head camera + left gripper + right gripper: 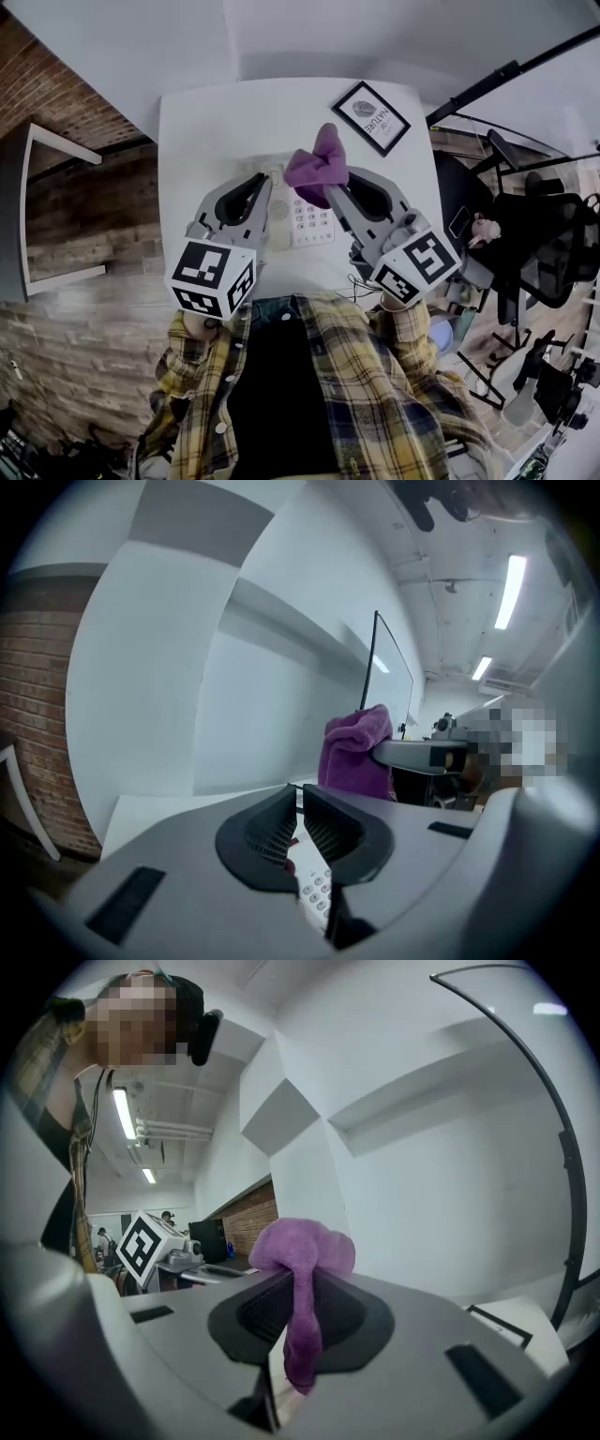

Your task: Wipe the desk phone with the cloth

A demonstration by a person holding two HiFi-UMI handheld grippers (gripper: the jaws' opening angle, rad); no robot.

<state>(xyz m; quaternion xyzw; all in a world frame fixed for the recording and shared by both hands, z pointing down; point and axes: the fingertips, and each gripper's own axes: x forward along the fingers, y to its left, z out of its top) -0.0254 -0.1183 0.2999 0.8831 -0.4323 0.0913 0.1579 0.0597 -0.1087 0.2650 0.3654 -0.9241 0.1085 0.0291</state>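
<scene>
1. The right gripper [330, 184] is clamped on the purple cloth [317, 164]. In the right gripper view 1 bunch mushrooms above the jaws and 1 tail hangs below them. That grip leaves loose fabric free to drag over a surface.
2. The cloth hangs just above the far end of the desk phone [309, 223], and I cannot tell whether it touches it. My guess is that wiping has not begun in earnest.
3. The left gripper [265, 180] has its jaws drawn almost together, with only a slit between them and nothing in it. It hovers near the handset [278, 214], probably to steady the phone while the other gripper wipes.
4. The phone sits near the middle of the white table [216, 122], close in front of the person. The handset lies along its left side and the keypad faces up.
5. The cloth looks soft and plush, like towelling, and it folds limply. The phone is pale, hard plastic with a grid of small raised keys.
6. The jaw pads are dark and ribbed. The table top is smooth and matte. A flat black picture frame [371, 117] lies beyond the phone, well apart from it.
</scene>
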